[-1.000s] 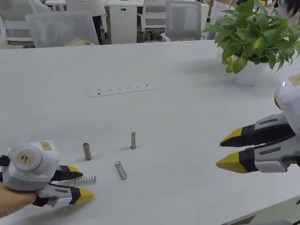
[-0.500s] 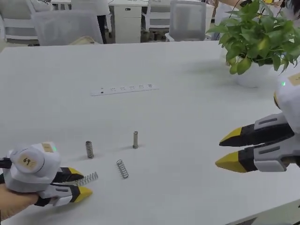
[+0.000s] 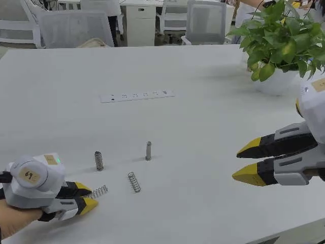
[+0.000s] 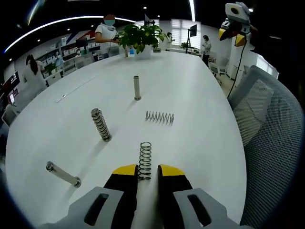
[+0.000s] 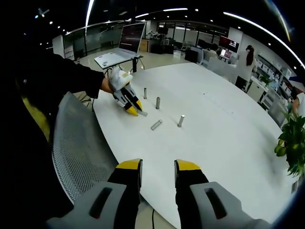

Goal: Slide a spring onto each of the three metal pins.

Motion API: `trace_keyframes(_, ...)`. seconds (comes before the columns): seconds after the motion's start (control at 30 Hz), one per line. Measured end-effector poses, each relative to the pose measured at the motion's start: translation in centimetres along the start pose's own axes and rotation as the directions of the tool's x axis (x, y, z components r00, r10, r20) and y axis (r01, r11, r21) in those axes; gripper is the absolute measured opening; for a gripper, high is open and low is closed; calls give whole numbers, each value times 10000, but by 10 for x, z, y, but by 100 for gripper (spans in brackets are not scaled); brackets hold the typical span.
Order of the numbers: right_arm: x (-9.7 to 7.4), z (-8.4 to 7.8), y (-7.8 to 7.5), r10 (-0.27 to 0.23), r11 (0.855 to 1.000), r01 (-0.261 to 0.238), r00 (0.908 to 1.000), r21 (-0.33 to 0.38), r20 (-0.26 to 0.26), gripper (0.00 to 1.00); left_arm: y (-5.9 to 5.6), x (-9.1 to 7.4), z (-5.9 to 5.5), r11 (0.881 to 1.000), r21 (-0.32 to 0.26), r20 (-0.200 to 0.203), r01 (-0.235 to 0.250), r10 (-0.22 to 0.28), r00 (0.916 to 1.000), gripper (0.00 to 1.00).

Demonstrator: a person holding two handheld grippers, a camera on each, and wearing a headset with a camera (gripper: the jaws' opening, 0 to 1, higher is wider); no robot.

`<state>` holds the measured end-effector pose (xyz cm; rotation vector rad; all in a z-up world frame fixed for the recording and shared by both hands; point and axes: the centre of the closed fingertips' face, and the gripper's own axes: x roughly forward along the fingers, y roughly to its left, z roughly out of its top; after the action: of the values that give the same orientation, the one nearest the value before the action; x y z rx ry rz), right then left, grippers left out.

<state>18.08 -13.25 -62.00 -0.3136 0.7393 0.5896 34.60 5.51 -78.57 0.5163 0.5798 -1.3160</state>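
My left gripper (image 3: 91, 196) sits low at the table's near left, shut on one end of a spring (image 3: 99, 191) that sticks out ahead of its tips (image 4: 145, 160). An upright pin wearing a spring (image 3: 98, 160) stands just beyond it (image 4: 101, 124). A bare upright pin (image 3: 148, 151) stands further right (image 4: 137, 88). A loose spring (image 3: 134, 182) lies on the table between them (image 4: 159, 117). Another bare pin (image 4: 63, 173) is close to the left of my left gripper. My right gripper (image 3: 237, 164) hovers open at the right, well apart from the parts (image 5: 158, 164).
A white power strip (image 3: 137, 95) lies mid-table. A potted plant (image 3: 282, 40) stands at the far right corner. Chairs (image 3: 205, 20) line the far side, and a mesh chair (image 4: 267, 143) stands by the near edge. The table top (image 3: 203, 127) is white.
The left gripper has shut on the spring that lay between its jaws and drawn back slightly; the spring now angles up from the tips. The right gripper has hardly moved.
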Motion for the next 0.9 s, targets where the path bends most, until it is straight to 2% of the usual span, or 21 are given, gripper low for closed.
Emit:
trace_keyframes(0.07, 0, 0, 0, -4, 10000, 4, 10000, -7, 11, 25, 2, -1, 0, 9999, 111, -2, -114, 114, 9999, 3)
trace_keyframes(0.3, 0, 1, 0, 4, 10000, -4, 10000, -15, 53, 25, 1, -2, 0, 9996, 210, 11, -207, 207, 9998, 3)
trace_keyframes(0.4, 0, 2, 0, 10, 10000, -9, 10000, -31, 82, 25, 2, -4, 2, 9994, 231, 135, -260, 257, 9996, 3)
trace_keyframes(0.57, 2, 9, 0, 69, 9998, -65, 9998, -166, 206, 25, 3, -13, 10, 9989, 129, 489, -451, 444, 9978, 3)
trace_keyframes(0.9, 15, 29, 4, 505, 9967, -479, 9980, -649, 379, 25, -7, -30, 28, 9974, 490, 1075, -537, 482, 9930, 2)
